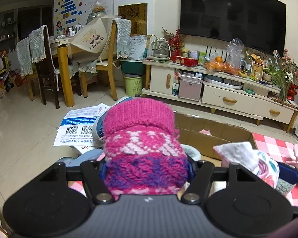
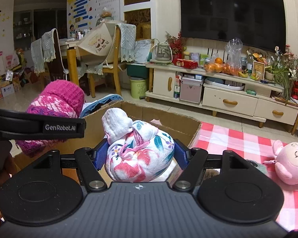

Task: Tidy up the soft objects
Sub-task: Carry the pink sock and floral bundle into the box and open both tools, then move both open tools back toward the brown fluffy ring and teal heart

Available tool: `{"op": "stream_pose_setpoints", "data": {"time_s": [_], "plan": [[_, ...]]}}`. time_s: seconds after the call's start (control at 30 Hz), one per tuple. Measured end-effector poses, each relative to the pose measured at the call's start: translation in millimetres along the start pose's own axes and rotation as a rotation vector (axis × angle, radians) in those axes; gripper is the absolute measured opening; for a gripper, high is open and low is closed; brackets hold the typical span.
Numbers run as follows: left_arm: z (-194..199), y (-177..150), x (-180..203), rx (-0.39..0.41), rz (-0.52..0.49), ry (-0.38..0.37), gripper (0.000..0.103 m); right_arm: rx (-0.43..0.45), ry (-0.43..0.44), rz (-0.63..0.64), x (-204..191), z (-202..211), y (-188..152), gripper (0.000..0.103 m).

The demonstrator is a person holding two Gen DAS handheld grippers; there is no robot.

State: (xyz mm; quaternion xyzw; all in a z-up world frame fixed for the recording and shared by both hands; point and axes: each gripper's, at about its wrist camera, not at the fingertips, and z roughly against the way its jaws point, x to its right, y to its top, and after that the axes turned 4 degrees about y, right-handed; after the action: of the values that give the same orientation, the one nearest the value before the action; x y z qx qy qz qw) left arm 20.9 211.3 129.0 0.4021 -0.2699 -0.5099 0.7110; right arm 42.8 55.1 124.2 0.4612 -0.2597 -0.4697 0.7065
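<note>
1. On my left feed I see a knitted hat (image 1: 143, 148): thick wool, magenta ribbed cuff folded at the far end, then a band of pale pink pattern, then purple and pink cable bands nearest the camera.
2. My left claw (image 1: 147, 170) is closed onto that hat. The wool bulges between the two blue pads and hides most of them, so the fingers sit clamped on its sides, held up above the cardboard box (image 1: 214, 136).
3. On my right feed I see a cloth bundle (image 2: 139, 154): white fabric printed with red flowers and teal leaves, tied with a pink cord, with a plain grey-white knob of cloth sticking up at its far end.
4. My right claw (image 2: 141, 156) grips this bundle, the blue pads (image 2: 100, 154) pressing into both sides, jaws partly apart around its bulk.
5. The bundle hangs over the near edge of the open box, and the hat sits to its left in the same view, beside the left claw's arm.
6. The box stands on the worktop with the red-and-white checked cloth (image 2: 238, 142).
7. A pink plush toy (image 2: 290, 162) lies on that cloth, well to the right of the bundle, touching neither claw.
8. Printed paper sheets (image 1: 79, 127) lie on the floor beyond the hat.
</note>
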Motion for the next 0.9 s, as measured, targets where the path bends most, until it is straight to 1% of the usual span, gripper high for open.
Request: {"op": "stream_pose_setpoints", "data": {"time_s": [0.1, 0.2, 0.27, 0.3, 0.37, 0.43, 0.7, 0.9], "plan": [[-2.2, 1.2, -1.6, -0.006, 0.005, 0.004, 0.067, -0.015, 0.003, 0.006, -1.7, -5.0, -0.6, 0.085], [-2.7, 2.2, -0.3, -0.013, 0.005, 0.009, 0.069, -0.037, 0.006, 0.016, -4.5, -10.7, 0.9, 0.086], [-2.2, 3.4, 1.5, -0.012, 0.003, 0.010, 0.073, -0.049, 0.005, 0.023, -4.9, -11.0, 1.3, 0.101], [-1.2, 3.6, 1.9, -0.004, 0.000, 0.013, 0.075, -0.048, 0.003, 0.024, -5.1, -9.7, 1.5, 0.100], [2.9, 3.6, 2.8, 0.018, -0.011, 0.020, 0.085, -0.049, 0.005, 0.018, -4.2, -5.2, 1.9, 0.100], [6.0, 4.3, 4.4, 0.030, -0.018, 0.021, 0.087, -0.040, 0.001, 0.011, -2.1, 0.0, 2.8, 0.100], [11.5, 4.7, 12.2, 0.047, -0.040, 0.008, 0.088, 0.027, -0.051, -0.051, 14.2, 31.2, 4.5, 0.100], [14.8, 3.7, 22.4, 0.055, -0.059, -0.002, 0.090, 0.063, -0.082, -0.097, 28.5, 50.9, -3.8, 0.101]]}}
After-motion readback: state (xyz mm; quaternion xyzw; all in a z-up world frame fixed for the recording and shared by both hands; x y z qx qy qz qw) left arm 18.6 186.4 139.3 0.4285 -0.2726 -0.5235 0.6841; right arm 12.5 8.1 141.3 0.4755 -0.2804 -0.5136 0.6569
